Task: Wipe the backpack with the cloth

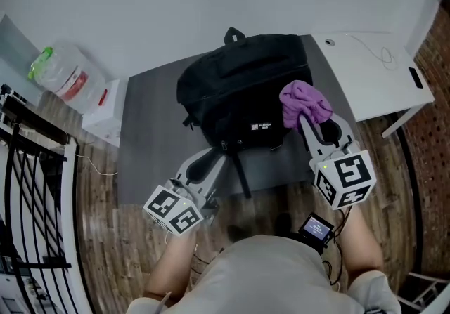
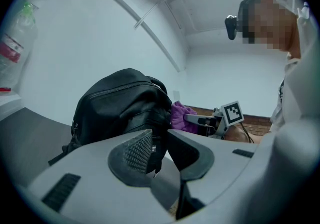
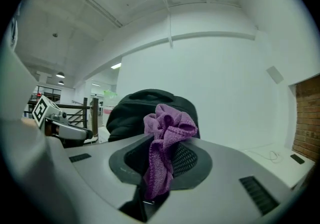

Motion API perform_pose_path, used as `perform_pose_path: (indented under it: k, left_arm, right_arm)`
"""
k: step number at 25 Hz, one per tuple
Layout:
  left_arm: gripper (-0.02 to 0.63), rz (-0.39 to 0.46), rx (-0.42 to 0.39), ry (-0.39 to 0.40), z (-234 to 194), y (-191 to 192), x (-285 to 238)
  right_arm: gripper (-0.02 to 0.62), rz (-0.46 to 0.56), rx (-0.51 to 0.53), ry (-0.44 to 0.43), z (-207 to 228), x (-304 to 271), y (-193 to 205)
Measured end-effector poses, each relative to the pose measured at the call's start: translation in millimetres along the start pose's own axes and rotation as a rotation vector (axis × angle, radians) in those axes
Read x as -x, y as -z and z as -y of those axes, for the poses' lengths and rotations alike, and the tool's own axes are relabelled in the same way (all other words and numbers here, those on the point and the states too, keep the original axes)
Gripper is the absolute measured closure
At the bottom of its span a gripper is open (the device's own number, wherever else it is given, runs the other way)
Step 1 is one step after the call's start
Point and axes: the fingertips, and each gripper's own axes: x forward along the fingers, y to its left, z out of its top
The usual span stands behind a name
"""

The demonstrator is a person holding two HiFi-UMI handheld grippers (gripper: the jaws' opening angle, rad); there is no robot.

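Grey table: dark, flat top, set against the white wall and standing on the floor.
On the grey table: a black backpack toward the back right, its carry handle nearest the wall and one strap trailing over the front of the top.
White table: just beside the grey table, on its right.
On the white table: a thin white cable curled near the back and a small dark thing at the right edge.
Floor: wooden planks.
On the floor, left of the grey table: a white box.
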Motion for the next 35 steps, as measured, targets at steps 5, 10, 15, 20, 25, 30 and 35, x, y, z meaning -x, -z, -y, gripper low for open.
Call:
perform_pose_path:
  k: [5,10,15,20,25,30,35]
  left_arm:
    - [0.531,0.012,0.009,-0.028,-11,-1,18]
    - [0.531,0.022,0.023,-0.068,-24,3,39]
    - [0.531,0.022,0.038,-0.107,-35,9,58]
    - [0.531,0.008,0.049,-0.112,-36,16,61]
    - [0.531,-0.004,0.046,-0.090,-29,17,50]
    - [0.531,-0.012,0.042,-0.059,-18,19,37]
    - [0.531,-0.030,0.038,-0.041,-11,23,25]
  right_arm:
    - [0.512,-0.039,-0.013,-0.162,-74,-22,14]
    - [0.512,-0.062,0.010,-0.306,-143,-37,21]
    - [0.512,-0.107,0.039,-0.380,-183,-55,37]
    - [0.512,-0.168,0.056,-0.325,-172,-73,62]
    - [0.512,-0.189,0.050,-0.262,-148,-77,67]
    - [0.512,-0.196,0.031,-0.187,-120,-79,70]
    - [0.512,-0.203,-0.036,-0.067,-73,-81,73]
